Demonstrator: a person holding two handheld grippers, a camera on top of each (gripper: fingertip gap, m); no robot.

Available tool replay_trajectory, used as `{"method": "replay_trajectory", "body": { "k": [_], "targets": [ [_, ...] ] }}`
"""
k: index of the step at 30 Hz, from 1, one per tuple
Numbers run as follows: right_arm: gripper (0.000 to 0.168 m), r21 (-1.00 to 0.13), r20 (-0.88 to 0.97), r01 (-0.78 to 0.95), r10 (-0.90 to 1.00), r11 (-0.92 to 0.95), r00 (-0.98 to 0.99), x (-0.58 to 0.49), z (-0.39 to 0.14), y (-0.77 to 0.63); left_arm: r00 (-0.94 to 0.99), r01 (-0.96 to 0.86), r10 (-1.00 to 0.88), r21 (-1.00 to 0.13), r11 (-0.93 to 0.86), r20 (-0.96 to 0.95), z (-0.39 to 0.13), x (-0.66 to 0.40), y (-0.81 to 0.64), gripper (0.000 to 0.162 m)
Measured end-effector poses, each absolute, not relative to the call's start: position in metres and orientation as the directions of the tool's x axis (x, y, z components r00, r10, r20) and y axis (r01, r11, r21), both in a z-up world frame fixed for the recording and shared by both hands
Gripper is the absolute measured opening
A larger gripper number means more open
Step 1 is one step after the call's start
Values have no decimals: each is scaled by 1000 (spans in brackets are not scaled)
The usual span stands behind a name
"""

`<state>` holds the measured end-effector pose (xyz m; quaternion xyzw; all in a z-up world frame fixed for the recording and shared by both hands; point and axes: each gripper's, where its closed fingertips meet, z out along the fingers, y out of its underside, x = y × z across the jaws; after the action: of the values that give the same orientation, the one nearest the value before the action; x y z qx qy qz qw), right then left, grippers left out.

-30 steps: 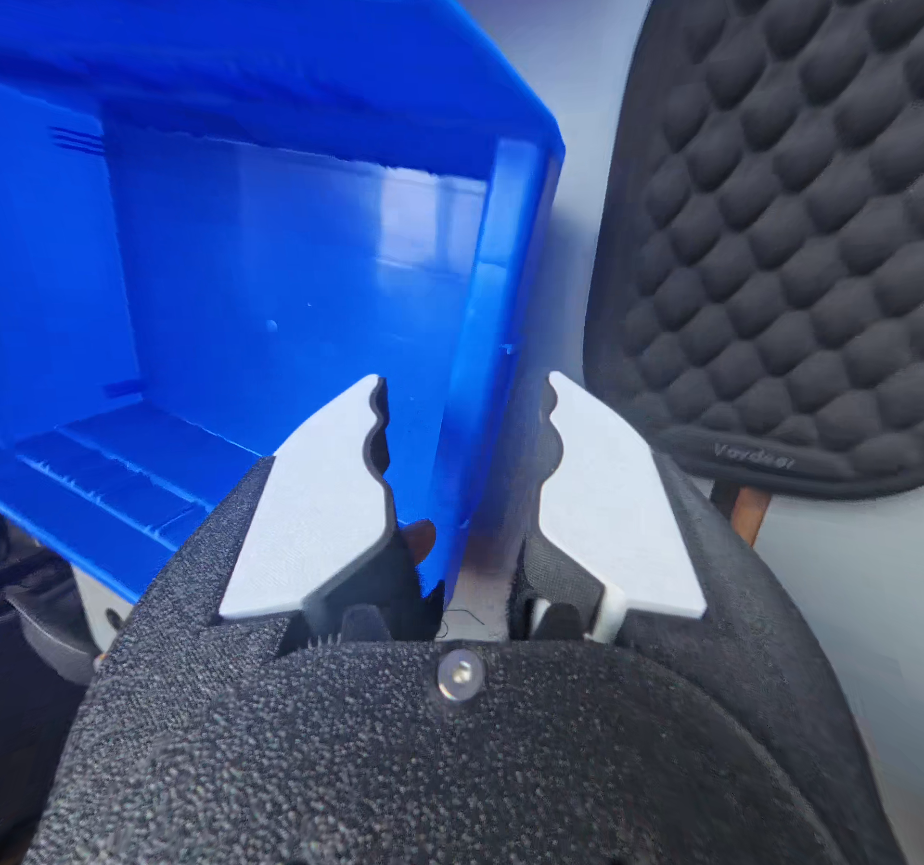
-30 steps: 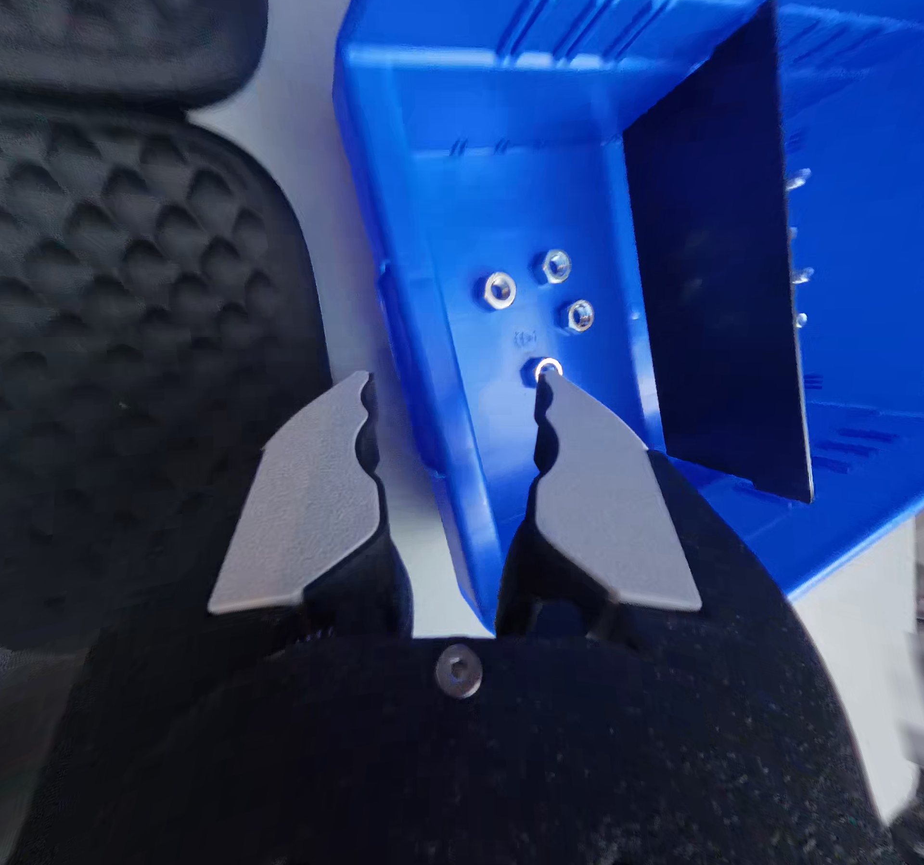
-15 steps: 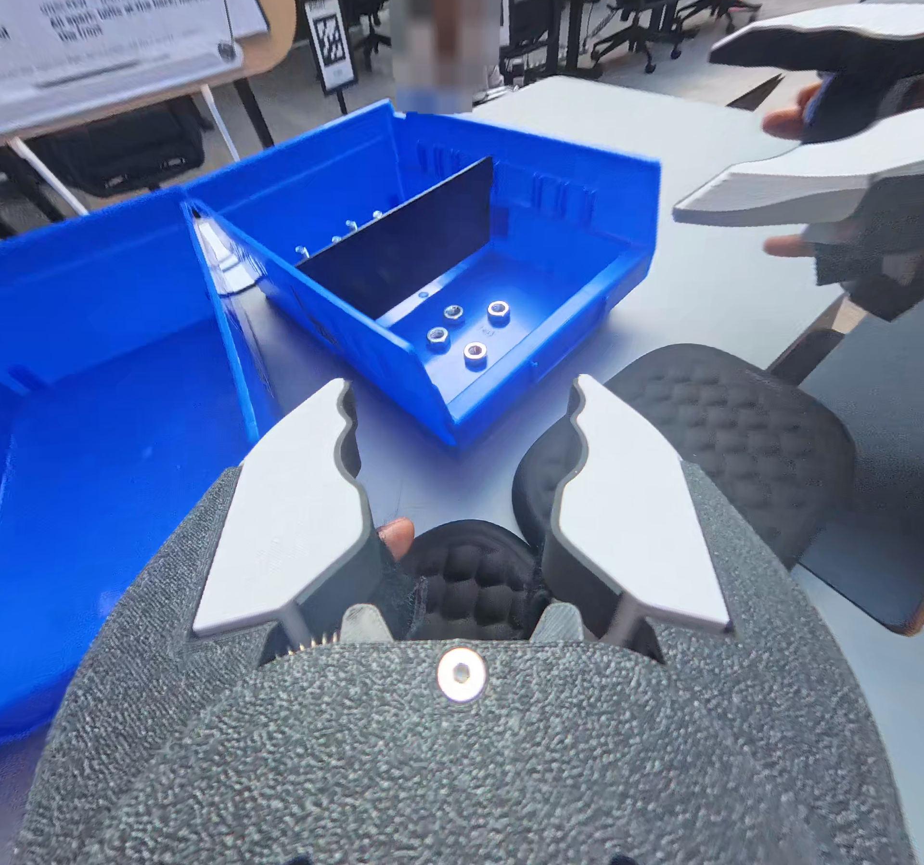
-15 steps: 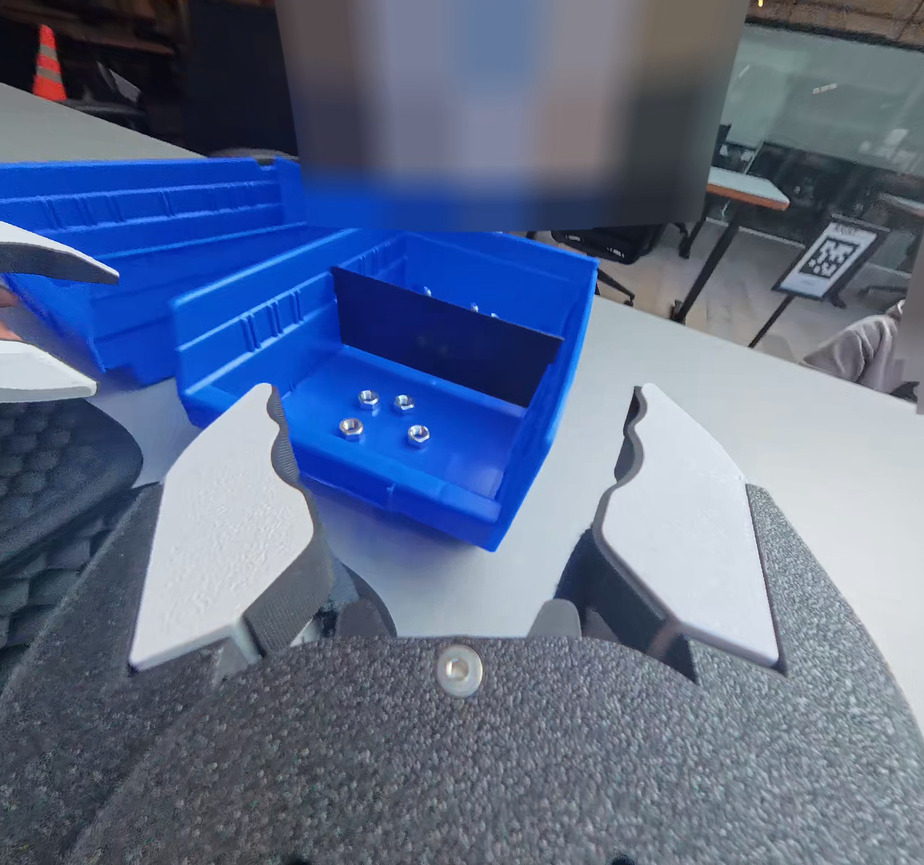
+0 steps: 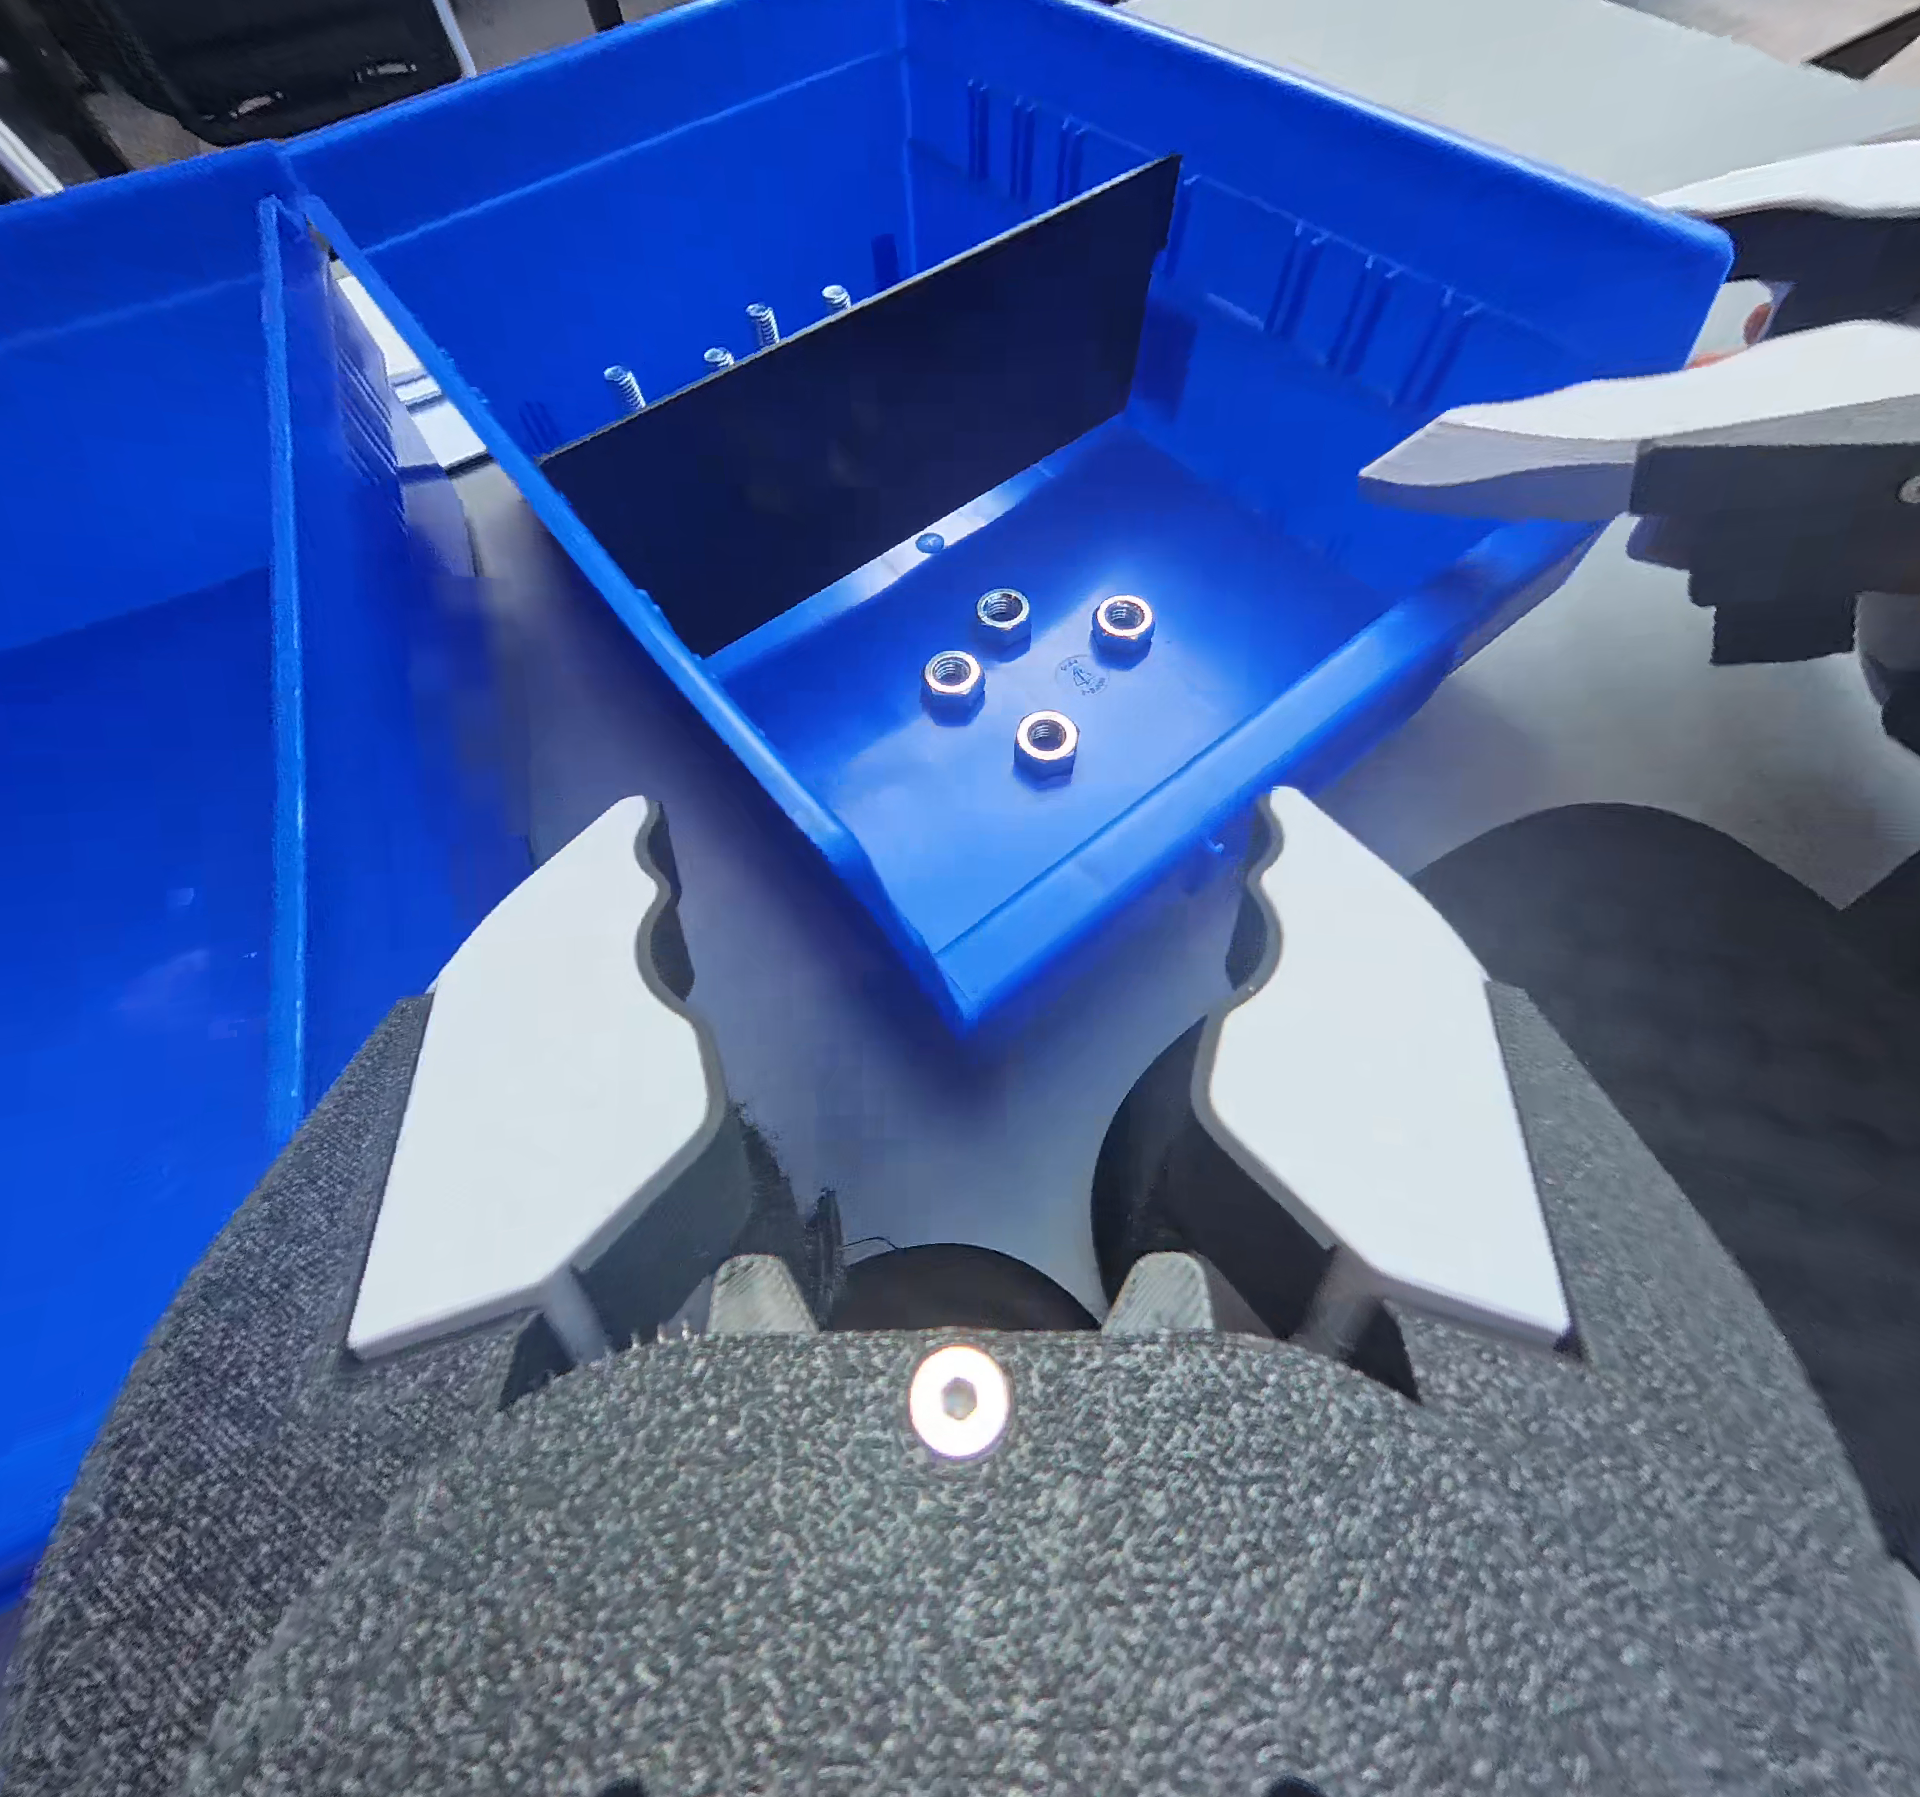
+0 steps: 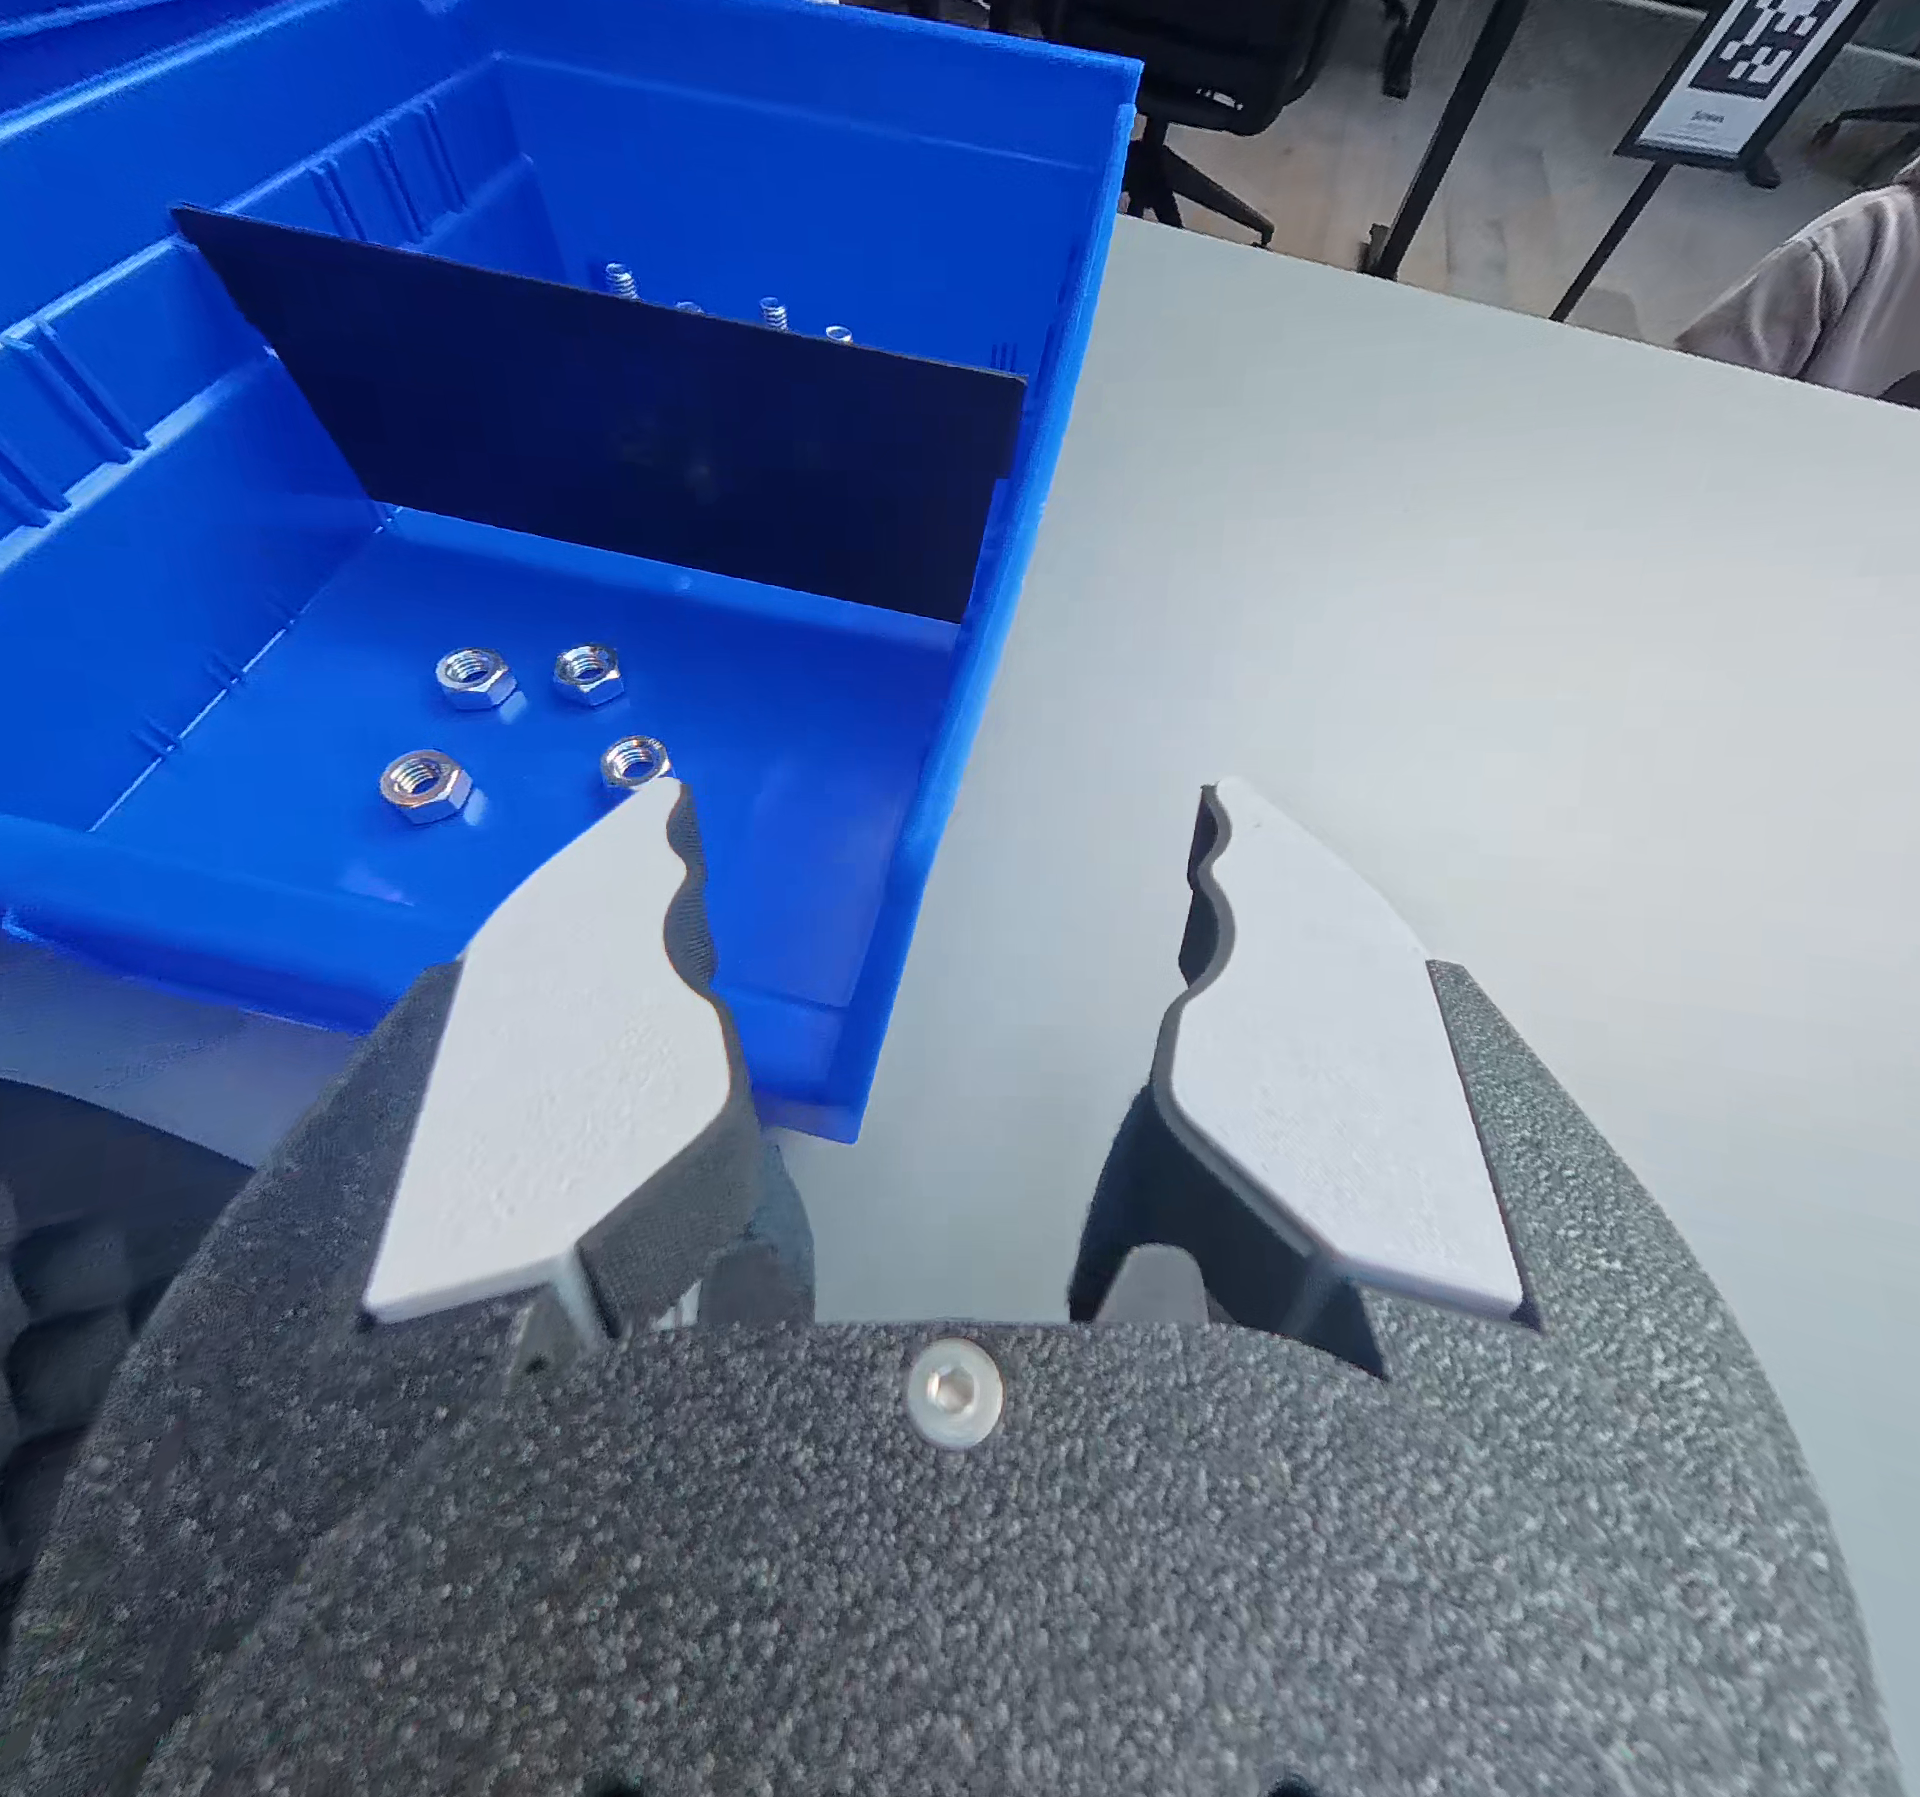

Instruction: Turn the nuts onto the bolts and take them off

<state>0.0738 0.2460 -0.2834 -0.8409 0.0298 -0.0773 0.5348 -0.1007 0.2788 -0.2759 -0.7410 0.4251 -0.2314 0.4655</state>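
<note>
The left tool is spread wide and holds nothing, poised above the near corner of the blue bin on the grey table. The right tool is likewise wide apart and empty (its left fingertip sits over the bin's front section). Four nuts lie loose there; the bolts stand behind the black divider.

Probably an office: desks, wheeled chairs.
</note>
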Motion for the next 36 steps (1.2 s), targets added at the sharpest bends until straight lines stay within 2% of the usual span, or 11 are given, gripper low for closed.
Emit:
{"method": "replay_trajectory", "body": {
  "k": [5, 9, 11, 12, 13, 15, 20, 24, 36],
  "targets": [
    [76, -906, 99, 39, -122, -422, 988, 72, -282, 251, 568, -463, -817, -860, -215, -101, -284, -95, 290, 72],
    [66, -888, 125, 54, -128, -456, 984, 75, -285, 258, 624, -496, -770, -830, -257, -134, -299, -99, 308, 57],
    [55, -879, 132, 58, -125, -473, 983, 74, -287, 262, 636, -486, -759, -837, -251, -142, -300, -99, 313, 43],
    [44, -874, 138, 63, -121, -481, 983, 73, -288, 264, 649, -467, -749, -846, -257, -131, -298, -98, 314, 38],
    [25, -869, 137, 75, -94, -490, 986, 68, -289, 265, 658, -463, -740, -849, -255, -136, -297, -99, 315, 35],
    [18, -862, 182, 89, -140, -499, 973, 72, -288, 267, 667, -462, -731, -851, -251, -146, -296, -99, 317, 33],
    [6, -874, 158, 31, -223, -485, 962, 76, -287, 262, 680, -460, -715, -854, -242, -163, -294, -99, 317, 27],
    [6, -887, 164, 24, -267, -462, 950, 79, -273, 248, 668, -442, -727, -872, -212, -162, -284, -94, 311, 25],
    [5, -919, 183, 46, -321, -392, 929, 50, -181, 240, 659, -399, -724, -910, -109, -202, -195, -117, 308, 24]
  ]
}}
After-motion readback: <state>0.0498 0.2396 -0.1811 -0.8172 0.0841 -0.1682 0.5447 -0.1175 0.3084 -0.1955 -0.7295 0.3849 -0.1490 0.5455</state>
